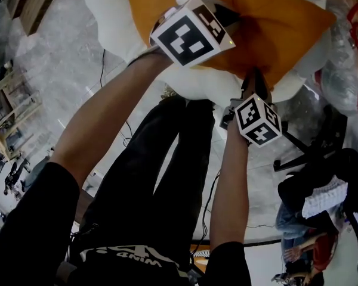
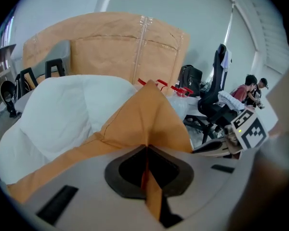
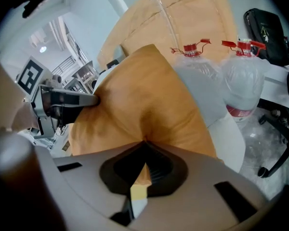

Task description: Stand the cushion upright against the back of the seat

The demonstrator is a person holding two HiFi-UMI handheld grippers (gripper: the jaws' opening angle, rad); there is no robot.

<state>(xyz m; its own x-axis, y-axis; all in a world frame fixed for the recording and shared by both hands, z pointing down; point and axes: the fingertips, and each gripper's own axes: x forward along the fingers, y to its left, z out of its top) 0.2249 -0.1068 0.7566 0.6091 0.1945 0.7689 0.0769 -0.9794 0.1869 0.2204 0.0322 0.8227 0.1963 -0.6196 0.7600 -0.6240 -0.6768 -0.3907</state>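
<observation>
An orange cushion (image 1: 268, 22) lies on a white padded seat (image 1: 194, 82) at the top of the head view. My left gripper (image 2: 146, 146) is shut on the cushion's (image 2: 144, 114) near edge, with orange fabric pinched between the jaws. My right gripper (image 3: 144, 141) is shut on another part of the cushion's (image 3: 135, 100) edge, and a fold of fabric runs back through the jaws. In the head view the left gripper (image 1: 227, 25) is over the cushion and the right gripper (image 1: 255, 79) is at its near corner.
A tall brown paper-wrapped panel (image 2: 120, 44) stands behind the seat. Clear plastic bags with red ties (image 3: 241, 76) sit to the right. A black office chair (image 2: 214, 105) and seated people (image 2: 250, 88) are farther right. Wooden frames (image 1: 9, 109) stand on the floor at left.
</observation>
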